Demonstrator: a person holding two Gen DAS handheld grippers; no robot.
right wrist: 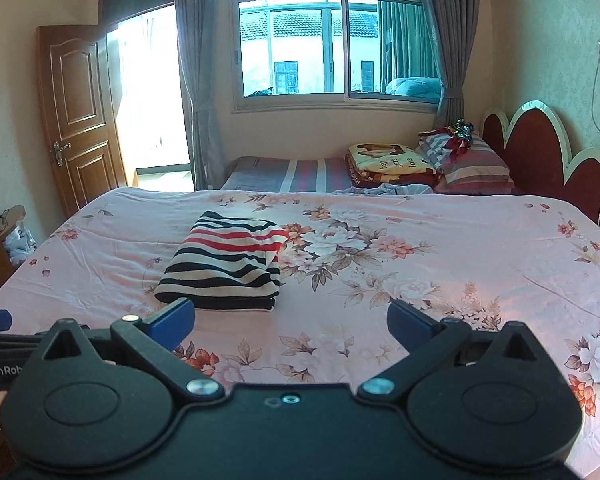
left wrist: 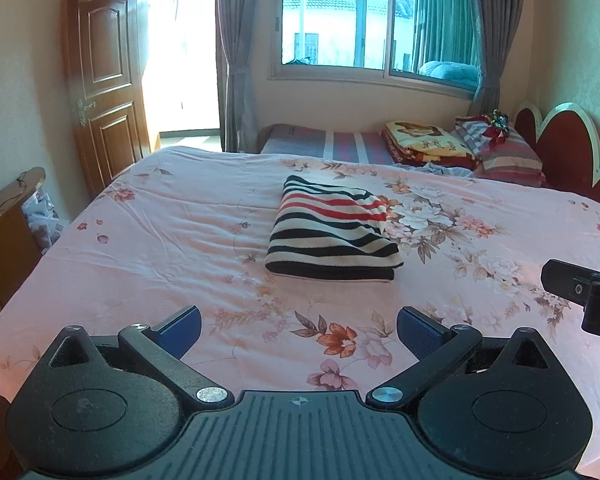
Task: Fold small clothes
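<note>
Left wrist: one folded striped garment (left wrist: 332, 230), two open claws, left claw (left wrist: 299, 330), right claw (right wrist: 290, 320)

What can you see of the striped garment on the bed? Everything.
The striped garment is folded into a compact, thick rectangle of several layers. It looks like soft knit: black and cream stripes, with red stripes in a band toward the far end. It lies flat on the pink floral bedspread, near the middle. Neither gripper touches it; both are open and empty.

Home bedroom. Floral sheet (left wrist: 172, 216) covering a wide bed, red headboard (right wrist: 540, 160) standing at its right edge, pillows (right wrist: 472, 168) piling at the far corner; grey curtains (right wrist: 192, 80) flanking window (right wrist: 332, 40), wooden door (left wrist: 104, 80) standing open.
</note>
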